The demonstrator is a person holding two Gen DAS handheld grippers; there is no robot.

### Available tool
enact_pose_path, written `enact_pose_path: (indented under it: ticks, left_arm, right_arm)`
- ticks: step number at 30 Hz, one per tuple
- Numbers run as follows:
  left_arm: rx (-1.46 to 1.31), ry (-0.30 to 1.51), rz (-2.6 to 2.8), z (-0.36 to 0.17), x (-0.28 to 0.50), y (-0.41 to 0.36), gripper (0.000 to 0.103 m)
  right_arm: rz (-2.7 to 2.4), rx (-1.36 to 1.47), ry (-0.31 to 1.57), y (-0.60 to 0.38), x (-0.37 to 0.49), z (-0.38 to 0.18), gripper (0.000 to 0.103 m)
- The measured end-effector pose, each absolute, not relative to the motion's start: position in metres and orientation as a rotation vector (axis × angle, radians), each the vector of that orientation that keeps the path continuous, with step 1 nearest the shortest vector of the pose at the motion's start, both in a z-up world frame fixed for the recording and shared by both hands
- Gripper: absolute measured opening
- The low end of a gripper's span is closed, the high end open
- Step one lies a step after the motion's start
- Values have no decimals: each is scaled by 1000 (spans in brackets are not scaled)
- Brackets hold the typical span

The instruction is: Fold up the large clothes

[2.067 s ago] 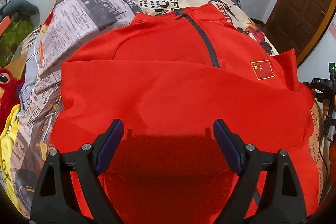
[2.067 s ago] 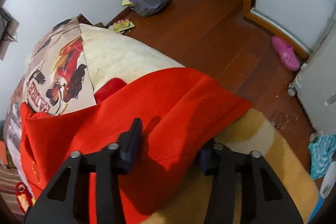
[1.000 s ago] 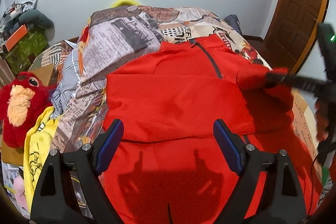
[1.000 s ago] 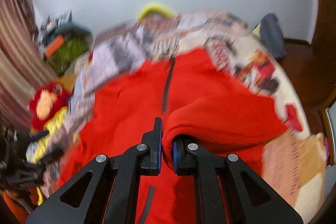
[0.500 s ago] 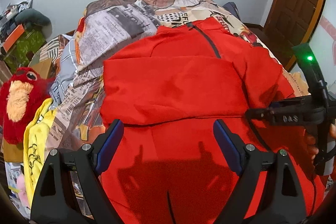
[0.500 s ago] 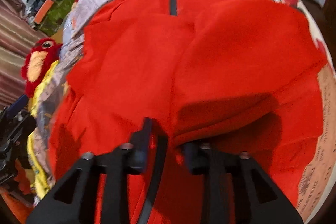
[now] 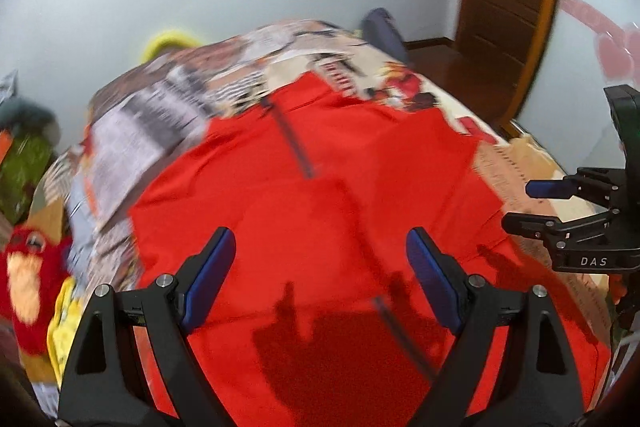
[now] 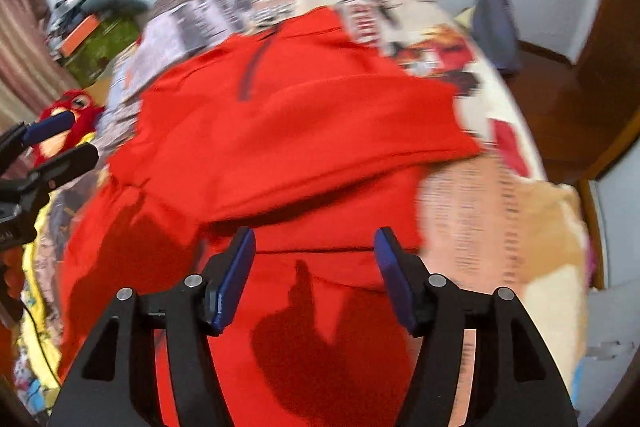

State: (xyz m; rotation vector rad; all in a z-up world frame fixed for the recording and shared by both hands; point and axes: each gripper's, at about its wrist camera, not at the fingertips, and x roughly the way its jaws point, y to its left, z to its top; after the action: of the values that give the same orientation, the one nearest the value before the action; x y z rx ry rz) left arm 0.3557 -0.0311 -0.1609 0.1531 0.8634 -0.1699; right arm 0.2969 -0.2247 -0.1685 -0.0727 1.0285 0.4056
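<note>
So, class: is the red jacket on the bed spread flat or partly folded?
Partly folded: the red jacket has both sleeves laid across its front, covering the lower zip.

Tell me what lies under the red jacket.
The red jacket lies on a newspaper-print bedcover, visible around its edges. Whatever lies directly beneath the jacket is covered.

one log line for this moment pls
red jacket: sleeves folded in, on bed | left gripper: open, empty | right gripper: opening, empty
</note>
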Motion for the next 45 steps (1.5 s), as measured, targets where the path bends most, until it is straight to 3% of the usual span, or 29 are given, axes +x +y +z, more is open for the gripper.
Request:
enact_pose_path:
  ticks: [14, 18, 20, 22, 25, 32, 38, 43, 45]
  left_arm:
    - [303, 1061, -375, -250, 437, -147, 87]
    - [271, 1082, -361, -267, 449, -141, 67]
    - [259, 1054, -352, -265, 451, -136, 50]
    - [246, 1029, -358, -261, 451, -130, 16]
    - [215, 983, -324, -246, 447, -113, 11]
    - [173, 860, -134, -198, 424, -42, 9]
    - [97, 913, 22, -209, 403, 40, 10]
    - [-48, 1016, 59, -244, 380, 90, 32]
    - [-99, 1035, 88, -257, 367, 108, 35]
  right_arm:
    - [265, 32, 1039, -288, 323, -191, 58]
    - [287, 54, 1054, -284, 330, -199, 58]
    - [299, 51, 1060, -277, 334, -203, 58]
    - [327, 51, 1065, -268, 339, -208, 58]
    - [323, 46, 1094, -252, 351, -219, 58]
    - [348, -25, 1138, -229, 351, -243, 58]
    - [344, -19, 1149, -229, 348, -242, 58]
    - [329, -35, 1147, -224, 347, -242, 58]
    - [323, -34, 1149, -225, 346, -242, 59]
